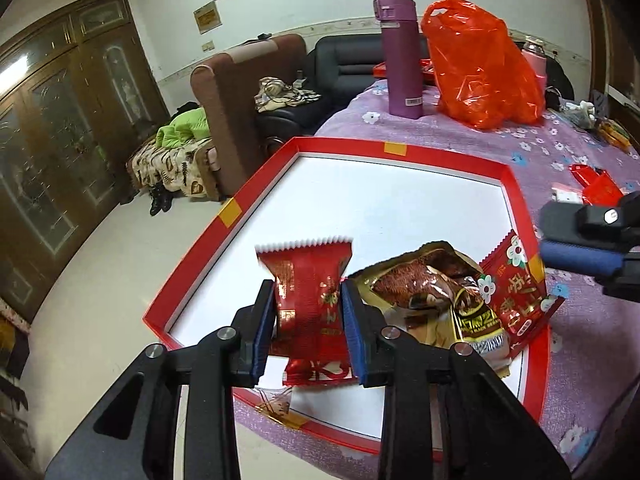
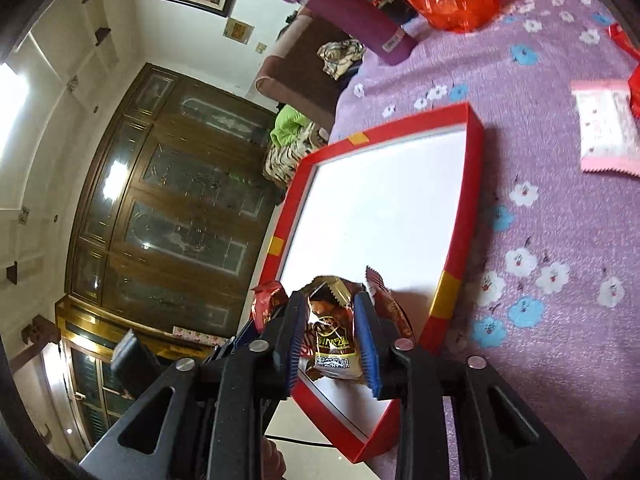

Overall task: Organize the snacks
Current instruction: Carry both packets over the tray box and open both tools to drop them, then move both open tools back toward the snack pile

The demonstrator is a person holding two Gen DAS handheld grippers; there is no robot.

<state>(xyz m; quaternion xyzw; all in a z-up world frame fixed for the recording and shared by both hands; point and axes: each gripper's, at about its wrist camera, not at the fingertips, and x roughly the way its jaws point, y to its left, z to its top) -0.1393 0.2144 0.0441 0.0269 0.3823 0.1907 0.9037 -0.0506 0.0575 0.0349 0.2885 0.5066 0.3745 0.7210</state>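
Three snack packets lie in the shallow red-rimmed white tray [image 1: 256, 184]. The left hand-held gripper [image 1: 308, 320] clamps the red foil packet [image 1: 308, 280], its long axis running away from the camera. The right hand-held gripper [image 2: 332, 344] pinches the brown-gold packet [image 2: 332, 340], standing upright.

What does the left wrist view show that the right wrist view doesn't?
Only the left view shows the right tongs from outside, a pink flask and the flowered red packet. Only the right view shows a pink packet on the cloth. Both show the red tray, the brown packet, the purple bottle and the orange bag.
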